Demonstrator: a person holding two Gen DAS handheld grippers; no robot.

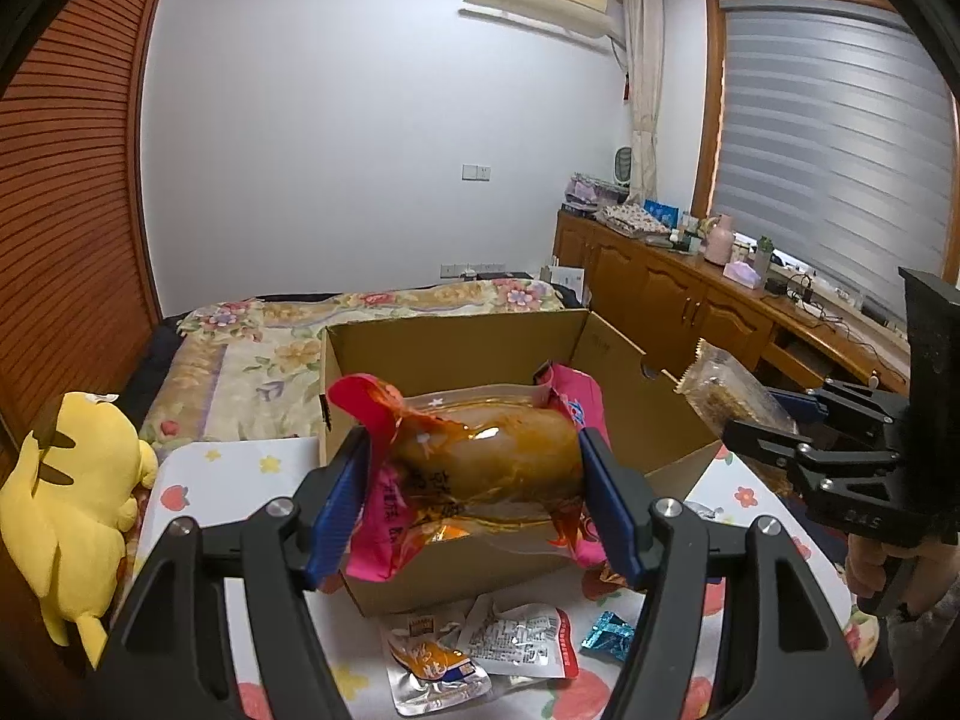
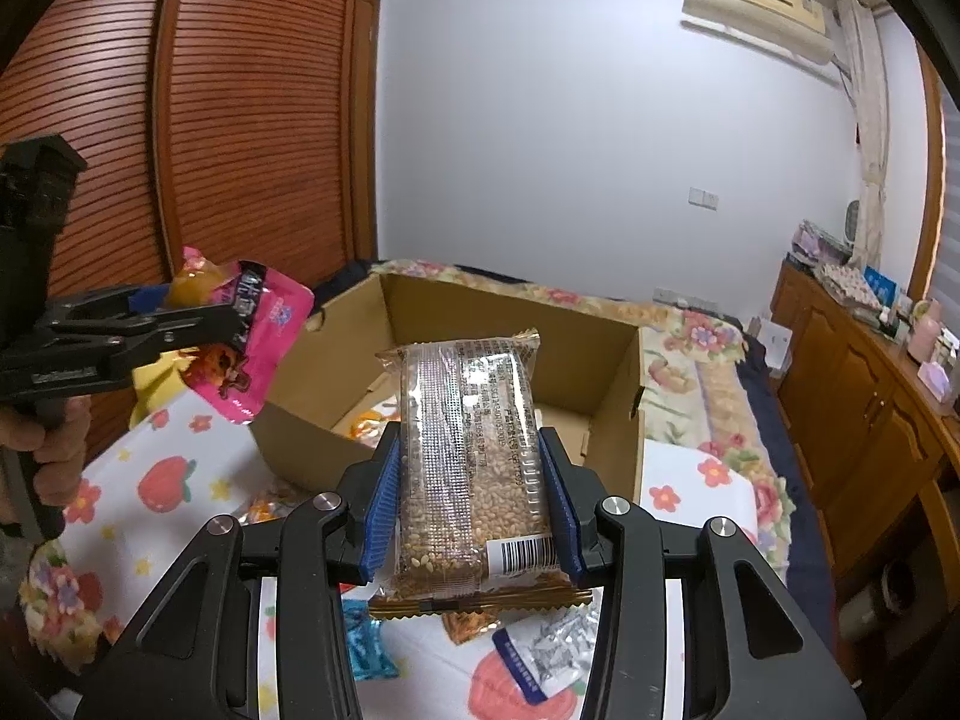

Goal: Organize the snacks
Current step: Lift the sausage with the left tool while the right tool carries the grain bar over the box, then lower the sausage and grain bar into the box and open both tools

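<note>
Above the open brown cardboard box (image 1: pixel 456 348), the left gripper (image 1: pixel 474 480) clamps a pink foil-edged pouch of orange-brown food (image 1: pixel 492 456). Right gripper (image 2: pixel 471 504) — fingers closed on a clear sesame-bar packet (image 2: pixel 474 456) — hovers at the box's near edge.

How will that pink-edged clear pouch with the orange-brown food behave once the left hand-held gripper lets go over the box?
The pink-edged clear vacuum pouch looks glossy, so probably slippery against the left hand-held gripper. Its film edges crumple and droop beyond the pads, so likely floppy there. The bulging filling suggests it is fairly dense and should drop straight into the brown cardboard box rather than flutter.
</note>
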